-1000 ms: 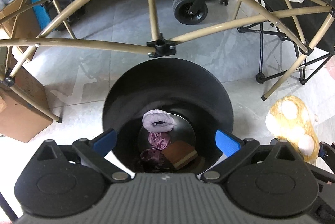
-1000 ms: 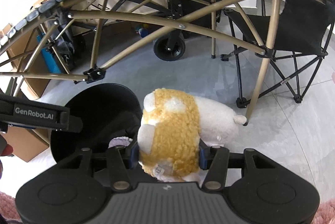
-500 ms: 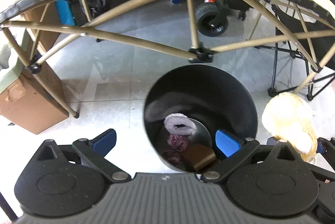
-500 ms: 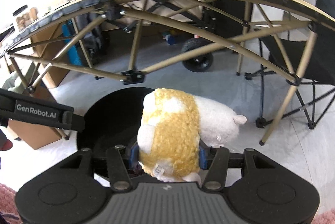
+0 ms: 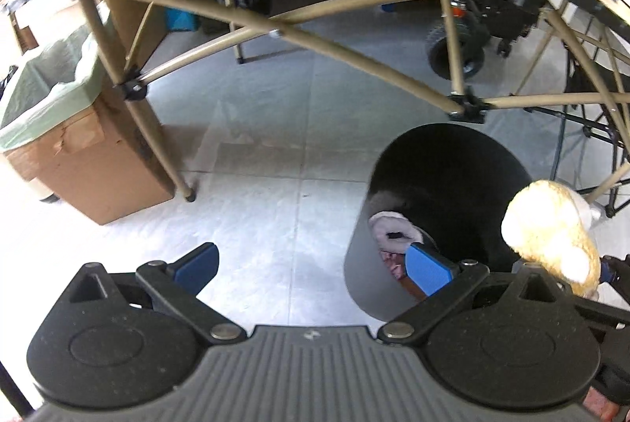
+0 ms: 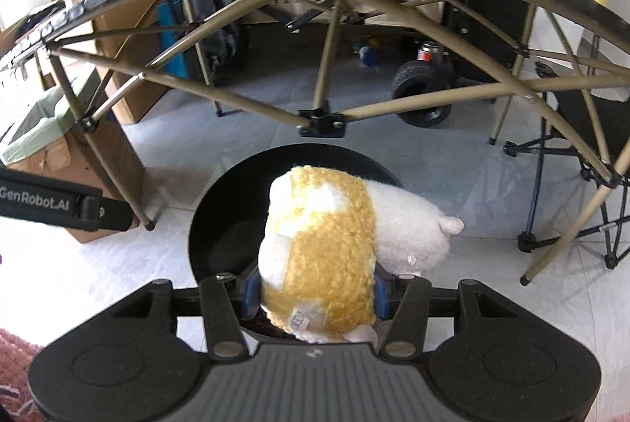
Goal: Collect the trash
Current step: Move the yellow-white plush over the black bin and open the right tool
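Two hand-held grippers over grey tiled floor (image 5: 275,154). Right hand-held gripper (image 6: 315,294) clamped on yellow-and-white plush toy (image 6: 334,244), now hanging above mouth of black cylindrical bin (image 6: 220,225); release likely next. Left hand-held gripper (image 5: 311,264) empty, fingers wide apart. Versus earlier: bin (image 5: 445,185) shifted from centre to right of left view; cardboard box (image 5: 90,162) newly prominent.
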